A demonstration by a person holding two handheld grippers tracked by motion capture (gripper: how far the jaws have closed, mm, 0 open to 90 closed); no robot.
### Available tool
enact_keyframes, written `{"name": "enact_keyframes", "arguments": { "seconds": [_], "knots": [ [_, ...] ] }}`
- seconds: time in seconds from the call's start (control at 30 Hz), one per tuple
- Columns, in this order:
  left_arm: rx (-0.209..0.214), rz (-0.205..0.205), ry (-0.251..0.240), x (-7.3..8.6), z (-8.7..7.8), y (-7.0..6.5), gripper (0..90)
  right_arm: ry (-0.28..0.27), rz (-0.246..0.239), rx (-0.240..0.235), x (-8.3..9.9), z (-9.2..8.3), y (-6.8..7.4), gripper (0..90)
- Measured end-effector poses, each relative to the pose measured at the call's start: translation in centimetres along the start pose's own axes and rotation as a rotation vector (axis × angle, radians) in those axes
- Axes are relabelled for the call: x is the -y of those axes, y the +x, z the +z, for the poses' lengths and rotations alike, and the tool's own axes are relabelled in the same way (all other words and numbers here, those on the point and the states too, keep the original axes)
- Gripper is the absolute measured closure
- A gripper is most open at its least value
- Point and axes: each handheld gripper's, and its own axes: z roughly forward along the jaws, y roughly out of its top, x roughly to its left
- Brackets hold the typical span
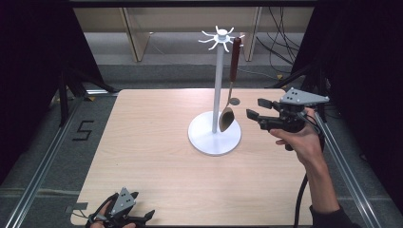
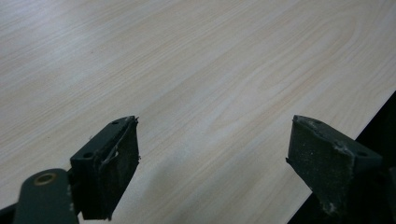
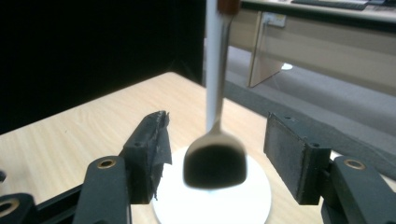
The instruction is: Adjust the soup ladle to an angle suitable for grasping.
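Observation:
A white hook stand (image 1: pixel 217 71) rises from a round base (image 1: pixel 204 137) at the middle of the wooden table (image 1: pixel 152 156). From one of its top hooks hangs a metal spoon (image 1: pixel 227 118) with a reddish-brown handle. My right gripper (image 1: pixel 254 107) is held level just right of the spoon's bowl, pointing at it, open. In the right gripper view the spoon's bowl (image 3: pixel 215 163) hangs ahead of the right gripper (image 3: pixel 218 119), its pads clear of it. My left gripper (image 1: pixel 142 205) rests open at the table's near left corner, and in its own view the left gripper (image 2: pixel 212 126) holds nothing.
Metal rails run along both sides of the table, with dark curtains beyond them. Wooden furniture legs and cables stand on the floor behind the far edge. The table's edge (image 2: pixel 345 126) lies close beside the left gripper's right jaw.

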Motion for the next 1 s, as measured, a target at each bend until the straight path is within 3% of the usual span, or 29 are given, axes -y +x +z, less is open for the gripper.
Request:
{"name": "enact_keyframes", "arguments": {
  "seconds": [0.07, 0.1, 0.23, 0.3, 0.37, 0.5, 0.7, 0.73, 0.77, 0.8, 0.83, 0.93, 0.97, 1.0],
  "knots": [
    [0.000, -0.010, -0.018, 0.0, 0.2, 0.0, 15.8, 0.005, 0.008, -0.015, 0.9, 0.0, 0.1, 40.6],
    [-0.007, 0.013, 0.015, -0.1, -0.1, 0.1, 15.8, 0.006, 0.022, -0.013, 1.3, 0.0, 0.2, 41.1],
    [0.001, 0.008, 0.004, 0.0, 0.0, 0.1, 15.8, -0.006, 0.037, -0.004, 2.2, 0.4, -0.1, 41.0],
    [-0.004, 0.018, 0.004, 0.0, 0.0, 0.2, 15.8, -0.013, 0.072, -0.045, 2.6, 0.6, -0.2, 41.1],
    [0.005, 0.006, -0.004, 0.0, 0.1, 0.1, 15.8, 0.004, 0.075, -0.039, 3.0, 0.7, -0.3, 40.4],
    [-0.003, 0.022, 0.003, -0.1, -0.1, 0.1, 15.8, 0.048, 0.074, -0.031, 4.6, 1.2, 0.0, 38.4],
    [0.006, -0.007, -0.014, -0.1, 0.1, 0.0, 15.8, 0.102, 0.068, -0.043, 6.2, 2.0, -0.1, 36.4],
    [0.005, -0.005, -0.013, -0.1, 0.1, 0.0, 15.8, 0.109, 0.096, -0.038, 6.5, 2.3, 0.2, 36.3],
    [0.005, 0.012, -0.012, -0.1, 0.0, 0.1, 15.8, 0.119, 0.095, -0.050, 6.7, 2.5, 0.1, 36.3],
    [0.003, -0.004, -0.008, -0.1, 0.1, 0.0, 15.8, 0.125, 0.063, -0.045, 6.7, 2.5, -0.1, 36.2],
    [-0.004, 0.023, -0.003, -0.2, 0.0, 0.0, 15.8, 0.123, 0.065, -0.036, 6.8, 2.7, -0.1, 36.1],
    [-0.006, 0.026, -0.004, -0.2, 0.0, 0.1, 15.8, 0.149, 0.106, -0.064, 7.2, 3.0, 0.5, 35.3],
    [-0.007, 0.022, -0.004, -0.2, 0.0, 0.1, 15.8, 0.173, 0.070, -0.068, 7.4, 3.1, 0.6, 34.6],
    [-0.008, 0.031, 0.004, -0.2, -0.1, 0.2, 15.8, 0.180, 0.076, -0.082, 7.6, 3.2, 0.8, 34.5]
  ]
}}
